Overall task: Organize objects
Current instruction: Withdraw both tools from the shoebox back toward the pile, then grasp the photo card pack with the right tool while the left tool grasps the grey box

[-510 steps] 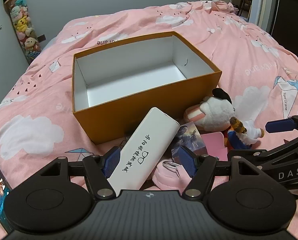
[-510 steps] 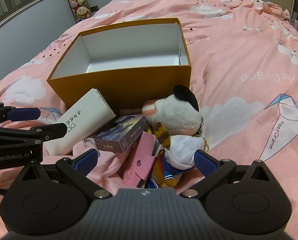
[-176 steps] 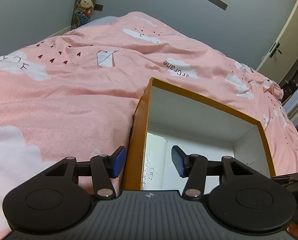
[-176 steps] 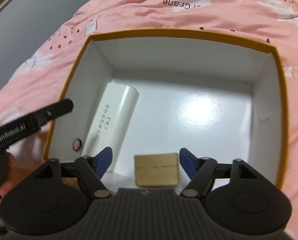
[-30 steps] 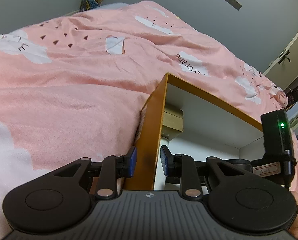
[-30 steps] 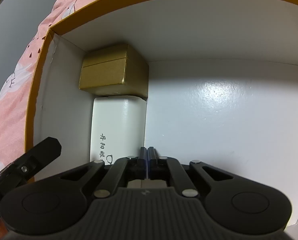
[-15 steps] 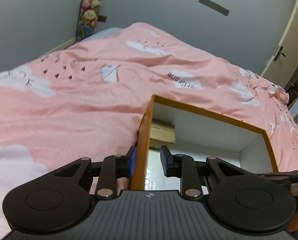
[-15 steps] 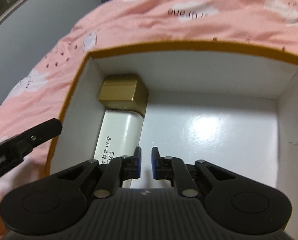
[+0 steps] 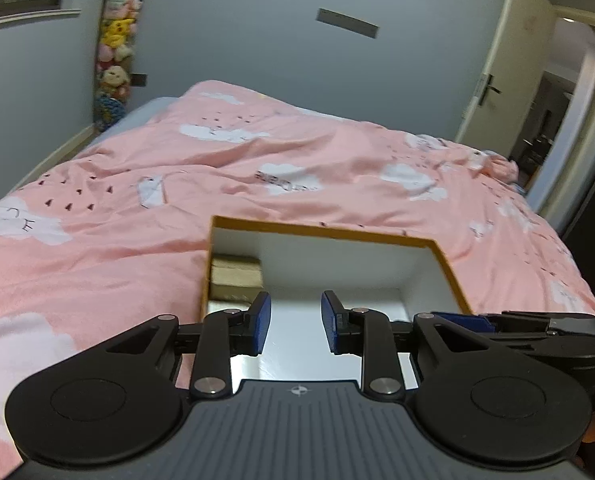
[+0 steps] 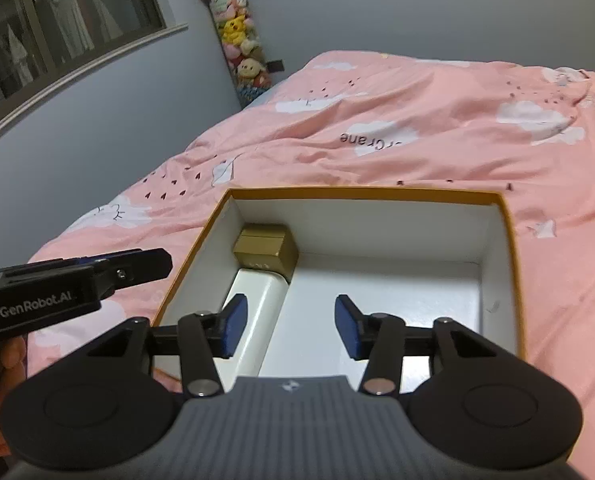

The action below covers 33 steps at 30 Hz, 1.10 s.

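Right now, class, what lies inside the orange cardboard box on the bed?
Inside the orange cardboard box: a small gold box in the far-left corner, a white case just before it. The gripper body hides the near floor.

Both wrist views — above shared box [image 9: 325, 236] [image 10: 361, 194]

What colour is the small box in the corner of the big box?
Gold-brown small box, clearest in the right wrist view.

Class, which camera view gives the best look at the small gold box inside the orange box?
The right wrist view: the gold box shows its top and front, in the orange box's far left corner, against the white case. The left wrist view shows only part of it, behind the side wall.
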### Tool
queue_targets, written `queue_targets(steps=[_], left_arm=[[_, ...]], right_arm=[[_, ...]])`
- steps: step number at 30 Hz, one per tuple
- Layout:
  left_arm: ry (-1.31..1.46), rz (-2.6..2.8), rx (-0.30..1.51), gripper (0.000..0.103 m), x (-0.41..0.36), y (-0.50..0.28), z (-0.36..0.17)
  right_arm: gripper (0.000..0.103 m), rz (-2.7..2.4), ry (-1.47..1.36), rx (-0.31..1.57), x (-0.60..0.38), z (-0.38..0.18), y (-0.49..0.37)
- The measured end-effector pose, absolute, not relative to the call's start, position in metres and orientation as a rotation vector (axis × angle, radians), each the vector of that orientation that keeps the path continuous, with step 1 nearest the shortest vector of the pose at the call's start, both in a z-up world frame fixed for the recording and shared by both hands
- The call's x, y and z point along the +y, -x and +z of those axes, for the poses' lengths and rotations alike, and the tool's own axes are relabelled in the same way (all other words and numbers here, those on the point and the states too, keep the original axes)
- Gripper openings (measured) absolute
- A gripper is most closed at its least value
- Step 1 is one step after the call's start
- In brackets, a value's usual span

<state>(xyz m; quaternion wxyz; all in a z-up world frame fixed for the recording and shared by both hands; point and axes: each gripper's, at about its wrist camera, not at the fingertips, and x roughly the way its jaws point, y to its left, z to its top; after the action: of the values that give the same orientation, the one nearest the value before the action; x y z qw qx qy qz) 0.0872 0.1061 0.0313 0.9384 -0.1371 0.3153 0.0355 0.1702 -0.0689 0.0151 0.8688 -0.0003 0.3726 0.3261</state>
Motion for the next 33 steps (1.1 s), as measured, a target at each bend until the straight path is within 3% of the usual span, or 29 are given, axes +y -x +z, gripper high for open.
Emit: queue_targets(steps=[4,13,33], left_arm=[[0.278,0.003,0.682,0.038,0.095,-0.073,0.028],[0.262,-0.027,0.804,0.039,0.082,-0.051,-0.002],[0.307,-0.148,1.070,0.039,0.079,-0.026,-0.047]], right_arm=[[0.051,0.668,-0.023,0.748,-0.090,0.018,-0.151],[0.051,0.627,-0.025,0.791,-0.111,0.009,-0.117],[0.053,0.465,-0.031,1.045,-0.138,-0.043,-0.090]])
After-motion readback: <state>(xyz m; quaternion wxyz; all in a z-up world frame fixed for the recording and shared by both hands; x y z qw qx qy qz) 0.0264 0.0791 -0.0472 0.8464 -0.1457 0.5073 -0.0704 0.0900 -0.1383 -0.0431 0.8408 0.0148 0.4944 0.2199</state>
